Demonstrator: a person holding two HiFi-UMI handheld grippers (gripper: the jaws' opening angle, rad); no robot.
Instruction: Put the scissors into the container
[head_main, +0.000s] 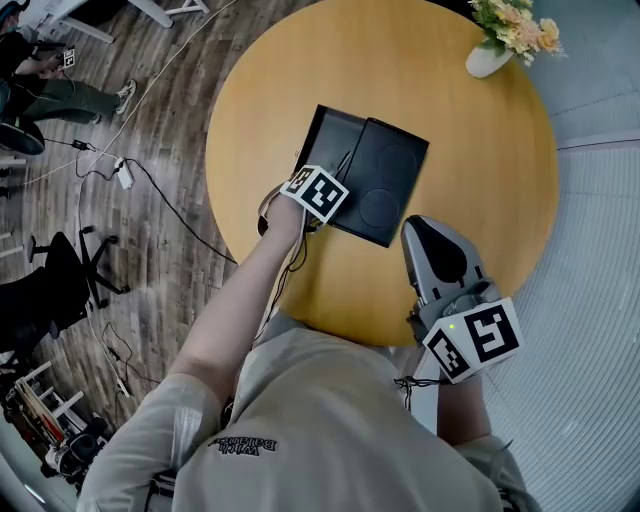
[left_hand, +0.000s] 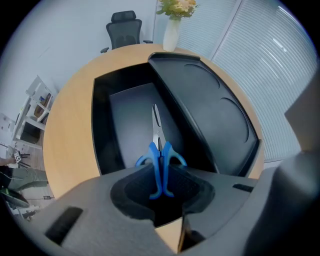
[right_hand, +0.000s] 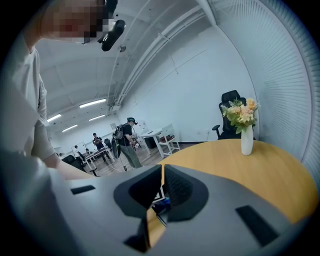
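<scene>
Left gripper (left_hand: 161, 176) fingers clamped on the blue-handled scissors (left_hand: 161, 159), blades pointing to 12 o'clock over the open black container (left_hand: 102, 125), not resting in it. Container lid (left_hand: 210, 107) tilted open at 3 o'clock. Right gripper (right_hand: 162, 186) fingers closed together, nothing between them, at the round counter's (head_main: 470, 190) 5 o'clock edge.

The worktop (head_main: 480, 180) looks like smooth light wood or laminate with a satin sheen. The container (left_hand: 107, 130) is black plastic, matt inside, and its lid (left_hand: 210, 110) is a bit shinier. The scissors (left_hand: 160, 160) have glossy blue plastic handles and bare metal blades. The left tool (left_hand: 161, 186) is matt grey plastic with finely ribbed dark pads (left_hand: 187, 185). The vase (left_hand: 171, 34) is glossy white.
</scene>
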